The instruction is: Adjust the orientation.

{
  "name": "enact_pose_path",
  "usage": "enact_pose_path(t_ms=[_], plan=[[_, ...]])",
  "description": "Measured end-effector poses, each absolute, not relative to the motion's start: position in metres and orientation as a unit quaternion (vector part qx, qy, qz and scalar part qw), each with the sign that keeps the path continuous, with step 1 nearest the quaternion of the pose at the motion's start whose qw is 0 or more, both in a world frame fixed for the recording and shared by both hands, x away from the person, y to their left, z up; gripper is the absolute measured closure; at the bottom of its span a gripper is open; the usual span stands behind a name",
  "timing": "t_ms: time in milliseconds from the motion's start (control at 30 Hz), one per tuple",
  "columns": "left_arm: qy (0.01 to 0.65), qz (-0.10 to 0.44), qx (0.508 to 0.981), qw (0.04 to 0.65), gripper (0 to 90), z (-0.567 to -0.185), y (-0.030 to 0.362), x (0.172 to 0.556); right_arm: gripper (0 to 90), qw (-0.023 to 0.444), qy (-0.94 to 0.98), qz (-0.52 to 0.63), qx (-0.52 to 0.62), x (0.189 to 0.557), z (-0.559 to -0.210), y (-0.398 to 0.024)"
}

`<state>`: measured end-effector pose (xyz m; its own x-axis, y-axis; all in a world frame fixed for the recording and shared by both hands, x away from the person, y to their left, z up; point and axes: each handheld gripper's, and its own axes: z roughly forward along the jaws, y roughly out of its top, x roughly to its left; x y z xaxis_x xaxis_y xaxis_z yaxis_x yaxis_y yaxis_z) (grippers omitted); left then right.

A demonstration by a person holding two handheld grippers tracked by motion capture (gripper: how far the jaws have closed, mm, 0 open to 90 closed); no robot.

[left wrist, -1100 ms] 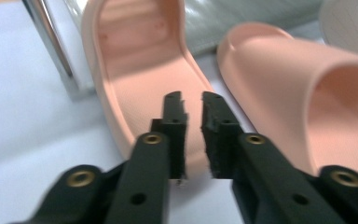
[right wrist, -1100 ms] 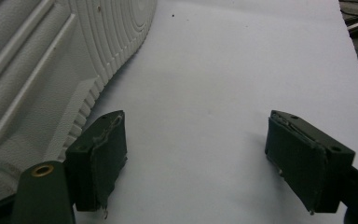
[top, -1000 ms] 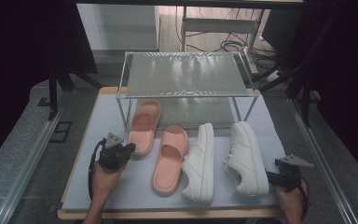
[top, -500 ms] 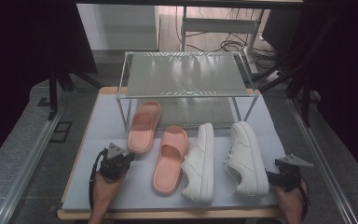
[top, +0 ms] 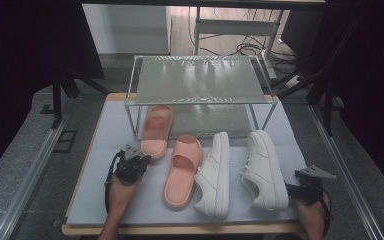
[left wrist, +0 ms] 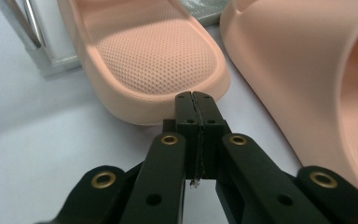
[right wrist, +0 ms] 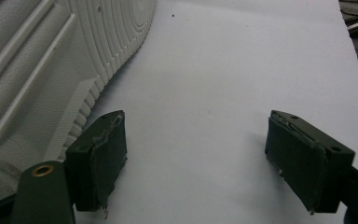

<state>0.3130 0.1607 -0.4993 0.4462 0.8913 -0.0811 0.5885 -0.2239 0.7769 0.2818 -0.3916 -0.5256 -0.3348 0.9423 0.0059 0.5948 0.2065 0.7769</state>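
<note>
Closing on nothing, my left gripper [left wrist: 196, 95] has dropped back to the slipper's [left wrist: 158, 60] heel; regrasp needed.

No readable text, label, brand, no. or sign anywhere.
</note>
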Motion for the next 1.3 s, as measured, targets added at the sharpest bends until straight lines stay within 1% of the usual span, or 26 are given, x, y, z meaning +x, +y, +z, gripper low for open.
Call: enact_pose_path(t_ms=[900,1300], plan=[[0.501,0.215,0.747,0.382,89.7,-0.500,0.151,0.369,20.7,0.245,0.737,0.353,0.522,0.282,-0.525,-0.392],[0.507,0.227,0.745,0.370,89.6,-0.501,0.148,0.390,20.7,0.245,0.737,0.353,0.522,0.282,-0.525,-0.392]])
